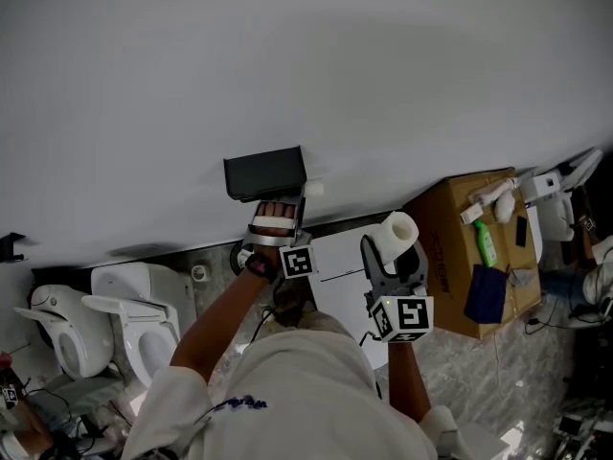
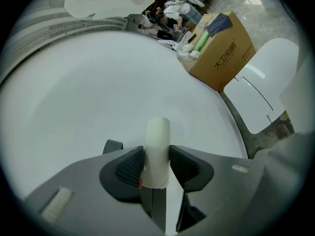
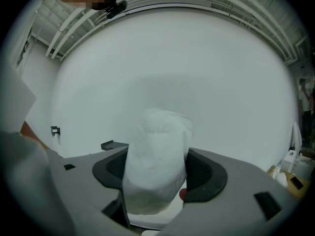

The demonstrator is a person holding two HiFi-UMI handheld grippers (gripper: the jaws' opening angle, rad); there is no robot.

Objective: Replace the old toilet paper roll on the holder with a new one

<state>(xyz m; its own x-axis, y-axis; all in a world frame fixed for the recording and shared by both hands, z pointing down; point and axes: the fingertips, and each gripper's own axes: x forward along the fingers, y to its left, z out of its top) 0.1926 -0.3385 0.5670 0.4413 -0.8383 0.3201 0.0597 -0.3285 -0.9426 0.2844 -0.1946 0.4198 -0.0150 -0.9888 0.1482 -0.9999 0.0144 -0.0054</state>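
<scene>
White wall (image 1: 316,75) sets the job. The black holder (image 1: 265,172) is fixed to it, so both grippers are aimed at it, close to level.

The cardboard box (image 1: 450,276) is parked on the floor at 4 o'clock from the holder, near but out of the working path. It is judged to be a supply stash.

The new toilet paper roll (image 3: 157,156) is clamped in the right gripper (image 3: 156,176), with the fingers closed on its soft sides, which look slightly squeezed. It is held at 4 o'clock from the holder and apart from it, judged as staged for loading once the slot is free.

The old roll is down to a thin pale core (image 2: 157,141). It is gripped by the left gripper (image 2: 157,163), fingers closed on its lower half, free end pointed at the wall. In the head view the core is seen just at the holder's 3 o'clock end. Contact with the holder cannot be told. The step in hand is judged to be removal of the core at that end.

Containers:
- **Box:** a blue pouch (image 1: 484,293), a green bottle (image 1: 486,242) and white handled items (image 1: 488,197) are seen at its top. Whether they are in it or on it cannot be told.
- **Holder:** the inside is hidden from above, and no roll is seen in it.
</scene>
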